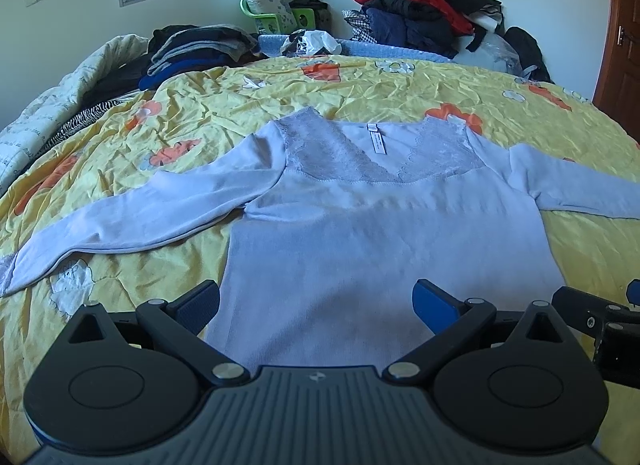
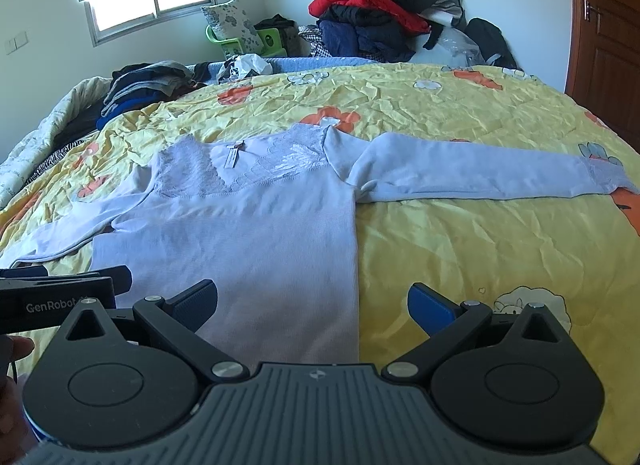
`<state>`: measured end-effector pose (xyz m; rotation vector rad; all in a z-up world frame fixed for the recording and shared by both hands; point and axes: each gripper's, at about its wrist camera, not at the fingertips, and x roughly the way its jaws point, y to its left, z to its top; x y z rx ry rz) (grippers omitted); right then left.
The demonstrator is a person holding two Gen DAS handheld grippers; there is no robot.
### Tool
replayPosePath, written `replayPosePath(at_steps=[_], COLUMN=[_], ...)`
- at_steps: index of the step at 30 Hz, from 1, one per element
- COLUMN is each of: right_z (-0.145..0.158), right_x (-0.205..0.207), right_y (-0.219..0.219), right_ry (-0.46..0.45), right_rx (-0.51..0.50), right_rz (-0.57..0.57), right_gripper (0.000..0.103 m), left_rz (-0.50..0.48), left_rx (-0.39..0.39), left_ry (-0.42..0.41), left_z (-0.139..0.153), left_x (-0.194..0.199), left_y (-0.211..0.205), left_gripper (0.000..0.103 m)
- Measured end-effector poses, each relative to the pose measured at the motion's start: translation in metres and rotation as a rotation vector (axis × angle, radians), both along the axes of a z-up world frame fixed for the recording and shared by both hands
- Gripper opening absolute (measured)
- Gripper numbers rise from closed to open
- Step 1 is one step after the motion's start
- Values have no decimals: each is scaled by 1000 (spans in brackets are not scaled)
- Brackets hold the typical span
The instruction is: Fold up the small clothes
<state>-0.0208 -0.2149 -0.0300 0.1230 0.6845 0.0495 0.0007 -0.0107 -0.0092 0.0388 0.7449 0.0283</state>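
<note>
The pale long-sleeved top [image 1: 360, 233] lay flat, front up, in the middle of the yellow flowered quilt [image 1: 400, 81], both sleeves spread out sideways so the folds could start cleanly. The left gripper [image 1: 316, 301] and the right gripper [image 2: 312, 301] hovered over its hem near the quilt's near edge, jaws wide apart, holding nothing.

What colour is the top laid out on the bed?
Pale lilac top with a lace yoke; clearest in the right wrist view.
</note>
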Motion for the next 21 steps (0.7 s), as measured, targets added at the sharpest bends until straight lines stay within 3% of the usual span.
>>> replayPosePath(at_steps=[21], right_z=[0], right_x=[0], right_y=[-1], right_ry=[-3], right_rx=[15], right_rz=[-10], right_gripper=[103], left_rz=[5], left_rx=[3], left_ry=[-5], left_z=[-1], left_x=[-1], left_y=[2], left_gripper=[103])
